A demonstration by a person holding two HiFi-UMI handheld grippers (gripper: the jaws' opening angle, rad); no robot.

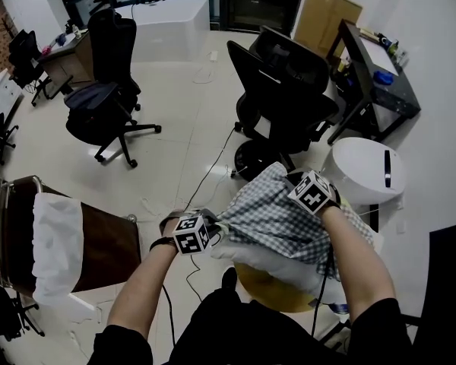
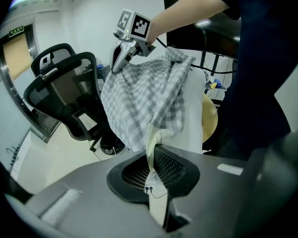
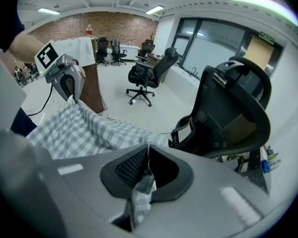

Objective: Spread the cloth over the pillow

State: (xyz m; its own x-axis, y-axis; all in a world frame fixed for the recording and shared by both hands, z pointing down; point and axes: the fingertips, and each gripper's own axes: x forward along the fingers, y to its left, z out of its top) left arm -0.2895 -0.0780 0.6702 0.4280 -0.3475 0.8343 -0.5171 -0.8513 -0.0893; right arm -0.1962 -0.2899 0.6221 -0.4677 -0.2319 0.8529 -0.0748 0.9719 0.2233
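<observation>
The cloth (image 1: 277, 211) is clamped at its edges by the fingers of the left gripper (image 2: 153, 175) and right gripper (image 3: 141, 175); stretched for draping the pillow (image 1: 247, 255).

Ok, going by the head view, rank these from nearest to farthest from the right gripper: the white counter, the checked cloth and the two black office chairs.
1. The checked cloth, clamped in the right gripper.
2. The black office chair, just beyond it.
3. The other black office chair, far left.
4. The white counter, at the back.
</observation>
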